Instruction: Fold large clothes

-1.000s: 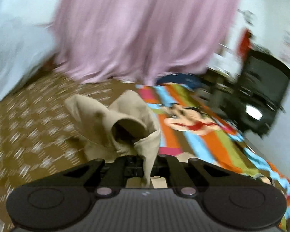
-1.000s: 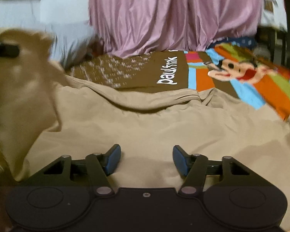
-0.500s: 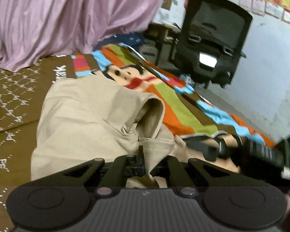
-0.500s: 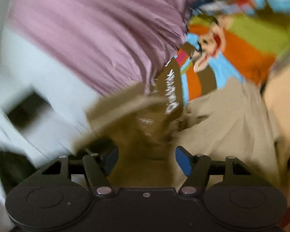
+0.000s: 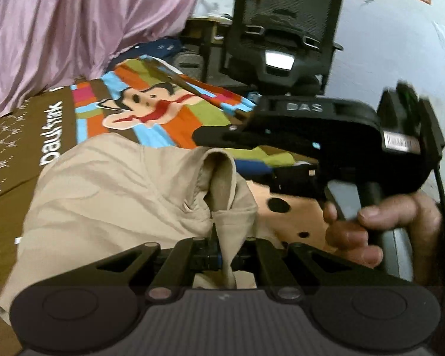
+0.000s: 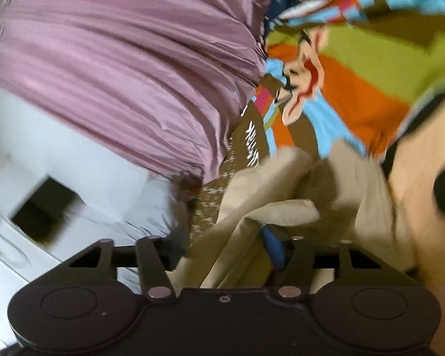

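Observation:
A large beige garment [image 5: 109,195] lies on the cartoon-print bedsheet [image 5: 151,103]. My left gripper [image 5: 227,256] is shut on a bunched fold of the beige garment, which rises between the fingers. My right gripper shows in the left wrist view [image 5: 311,139] as a black tool in a hand, just right of that fold. In the right wrist view the right gripper [image 6: 225,252] is open, tilted, with a flap of the garment [image 6: 281,207] lying between its fingers. The view is blurred.
A pink curtain [image 5: 74,26] hangs behind the bed. A black office chair [image 5: 284,35] stands past the bed's far corner. A white pillow [image 6: 109,190] lies at the left in the right wrist view.
The left gripper has carried the pinched fold to the right, over the garment. The right gripper has swung close to it, and cloth now lies between its open fingers.

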Demonstrator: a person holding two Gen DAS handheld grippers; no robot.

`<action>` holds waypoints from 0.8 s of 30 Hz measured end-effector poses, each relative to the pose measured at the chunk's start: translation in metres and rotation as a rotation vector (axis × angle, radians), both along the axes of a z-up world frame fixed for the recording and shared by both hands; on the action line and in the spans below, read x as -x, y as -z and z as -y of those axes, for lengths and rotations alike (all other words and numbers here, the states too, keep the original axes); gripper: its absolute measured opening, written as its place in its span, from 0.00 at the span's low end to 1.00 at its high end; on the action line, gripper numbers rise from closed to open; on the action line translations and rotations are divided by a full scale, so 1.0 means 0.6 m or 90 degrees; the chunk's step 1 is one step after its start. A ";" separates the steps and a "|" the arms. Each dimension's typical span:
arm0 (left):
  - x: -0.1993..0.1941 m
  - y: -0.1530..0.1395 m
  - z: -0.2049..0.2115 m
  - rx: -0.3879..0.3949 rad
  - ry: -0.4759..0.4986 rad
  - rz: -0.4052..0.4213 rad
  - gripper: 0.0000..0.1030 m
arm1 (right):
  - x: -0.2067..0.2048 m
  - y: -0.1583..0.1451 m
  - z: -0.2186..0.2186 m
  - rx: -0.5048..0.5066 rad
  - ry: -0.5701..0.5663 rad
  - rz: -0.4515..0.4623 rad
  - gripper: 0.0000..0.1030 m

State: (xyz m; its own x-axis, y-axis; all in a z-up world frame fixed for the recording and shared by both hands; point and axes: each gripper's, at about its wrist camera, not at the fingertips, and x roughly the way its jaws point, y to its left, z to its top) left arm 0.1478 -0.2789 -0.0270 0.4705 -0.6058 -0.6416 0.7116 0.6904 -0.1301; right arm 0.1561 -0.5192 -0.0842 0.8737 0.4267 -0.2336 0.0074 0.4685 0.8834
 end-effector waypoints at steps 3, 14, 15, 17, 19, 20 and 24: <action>0.002 0.037 0.023 -0.022 0.010 -0.017 0.01 | 0.008 -0.015 0.008 0.085 0.011 -0.012 0.27; 0.024 0.082 0.039 -0.087 0.057 -0.001 0.16 | 0.035 0.072 -0.002 0.282 0.027 -0.116 0.06; 0.022 0.073 0.032 -0.077 0.061 -0.007 0.22 | 0.035 0.073 -0.003 0.282 0.027 -0.118 0.06; 0.025 0.055 0.015 -0.062 0.073 -0.019 0.30 | 0.032 0.072 -0.012 0.304 0.023 -0.116 0.06; 0.034 0.038 -0.003 -0.045 0.074 -0.015 0.45 | 0.030 0.067 -0.020 0.328 0.020 -0.114 0.06; 0.040 0.028 -0.015 -0.035 0.071 -0.006 0.53 | 0.023 0.063 -0.022 0.335 0.021 -0.116 0.06; 0.053 -0.016 -0.059 -0.002 0.041 0.020 0.71 | 0.022 0.060 -0.024 0.338 0.025 -0.119 0.06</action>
State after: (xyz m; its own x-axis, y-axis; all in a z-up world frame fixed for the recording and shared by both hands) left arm 0.1161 -0.2435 -0.0172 0.4508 -0.6335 -0.6289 0.7581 0.6437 -0.1050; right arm 0.1429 -0.5048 -0.1199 0.8095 0.1756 -0.5602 0.1685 0.8446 0.5082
